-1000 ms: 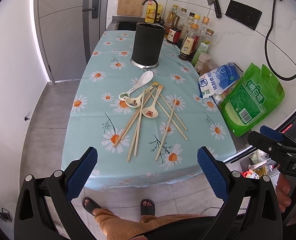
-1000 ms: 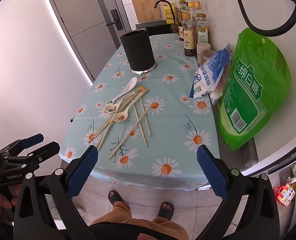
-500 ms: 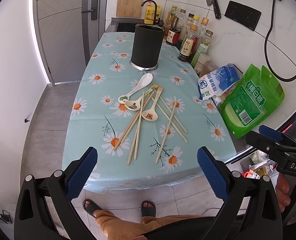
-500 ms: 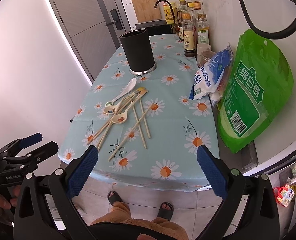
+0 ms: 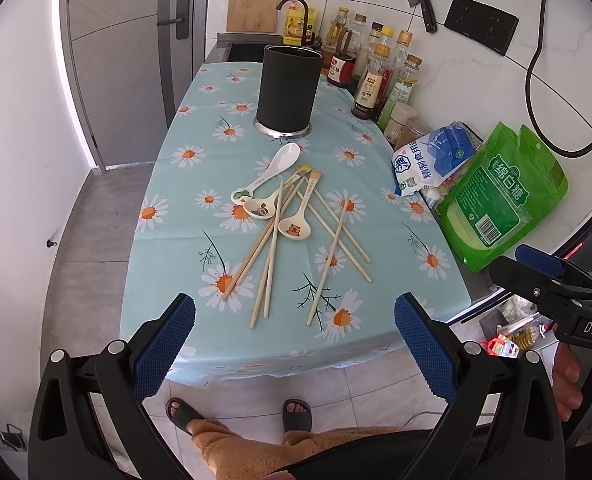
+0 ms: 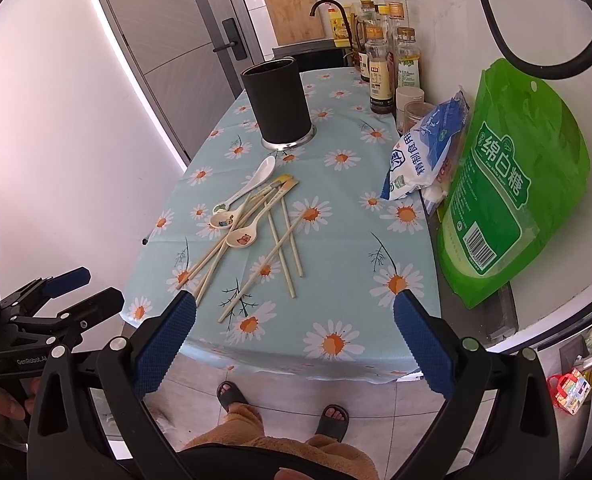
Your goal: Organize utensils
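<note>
Utensils, pale wooden chopsticks and three cartoon-printed ceramic spoons, lie crossed mid-counter, near the tall black cylindrical holder at the far end. Left tongs and right tongs hang spread, empty. Best to pinch one outlying chopstick first, avoiding the tangle.

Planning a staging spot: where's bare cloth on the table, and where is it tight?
Free: the left strip of tablecloth beside the spoons, and the near right corner between chopsticks and green sugar bag. Crowded: the utensil pile below the black holder, and the bottles along the right wall.
</note>
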`<state>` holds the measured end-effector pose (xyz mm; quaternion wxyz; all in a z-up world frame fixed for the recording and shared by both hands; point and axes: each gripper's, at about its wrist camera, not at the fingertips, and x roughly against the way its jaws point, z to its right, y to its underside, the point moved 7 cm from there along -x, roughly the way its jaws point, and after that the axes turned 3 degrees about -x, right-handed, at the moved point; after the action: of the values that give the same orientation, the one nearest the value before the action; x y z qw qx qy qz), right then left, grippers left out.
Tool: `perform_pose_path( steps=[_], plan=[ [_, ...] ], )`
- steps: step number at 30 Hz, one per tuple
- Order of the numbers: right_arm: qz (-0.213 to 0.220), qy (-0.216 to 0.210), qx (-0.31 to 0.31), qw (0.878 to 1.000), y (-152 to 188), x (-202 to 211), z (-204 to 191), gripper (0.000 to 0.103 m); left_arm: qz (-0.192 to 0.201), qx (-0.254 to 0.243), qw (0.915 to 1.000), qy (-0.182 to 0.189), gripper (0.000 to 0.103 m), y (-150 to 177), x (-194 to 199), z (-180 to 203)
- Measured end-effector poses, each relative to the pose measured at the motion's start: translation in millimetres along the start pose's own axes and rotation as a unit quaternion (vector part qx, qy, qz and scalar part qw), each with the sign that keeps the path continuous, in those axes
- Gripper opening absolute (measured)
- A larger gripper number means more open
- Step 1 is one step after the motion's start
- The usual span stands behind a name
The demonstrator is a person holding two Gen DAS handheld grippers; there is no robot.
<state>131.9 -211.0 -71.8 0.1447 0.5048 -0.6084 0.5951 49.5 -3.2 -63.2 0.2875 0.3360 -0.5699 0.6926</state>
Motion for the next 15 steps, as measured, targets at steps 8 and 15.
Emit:
perform_pose_path(
  steps=[8, 15],
  plan=[
    [-0.007, -0.003, -0.008, 1.000, 2.2, -3.2, 2.8, 0.098, -0.003, -0.003, 1.0000, 0.000, 0.097, -1.1, -1.4, 1.4],
    [-0.014, -0.019, -0.018, 1.000, 2.8, -6.6, 4.7, 0.098, -0.007, -0.005, 0.9999, -0.009, 0.097, -2.7, -3.0, 4.2]
  ],
)
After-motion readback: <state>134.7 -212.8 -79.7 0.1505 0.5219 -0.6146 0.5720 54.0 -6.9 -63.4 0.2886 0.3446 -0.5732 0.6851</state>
